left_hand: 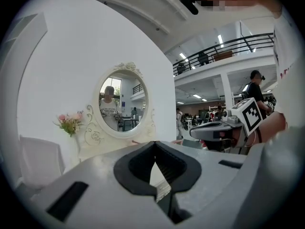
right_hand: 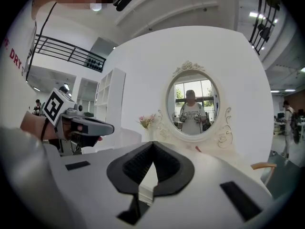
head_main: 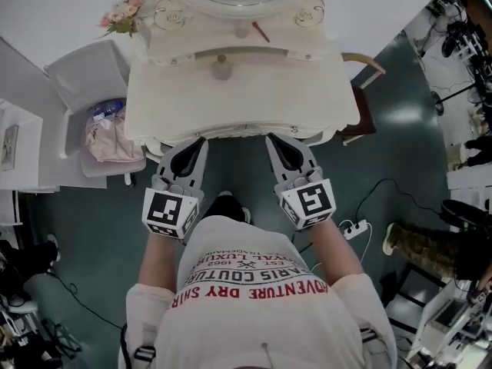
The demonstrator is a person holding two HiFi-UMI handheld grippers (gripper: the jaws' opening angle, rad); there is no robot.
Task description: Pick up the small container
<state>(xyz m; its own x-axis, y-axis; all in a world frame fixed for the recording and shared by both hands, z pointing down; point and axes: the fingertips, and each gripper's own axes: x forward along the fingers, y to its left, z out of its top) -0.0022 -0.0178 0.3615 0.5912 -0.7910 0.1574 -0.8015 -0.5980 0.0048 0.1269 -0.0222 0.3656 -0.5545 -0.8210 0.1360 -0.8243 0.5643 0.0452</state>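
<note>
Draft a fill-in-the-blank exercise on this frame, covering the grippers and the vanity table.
The jaws of the left gripper and the right gripper are both ____.
The small container stands on the vanity table, touched by ____ gripper.
The table's mirror is ____ in shape.
The pink flowers sit at the table's far ____ corner.
Missing words: shut; neither; oval; left.

A lab hall: staged dressing table [head_main: 269,91], floor power strip [head_main: 355,228], mezzanine balcony [left_hand: 228,46]
</note>
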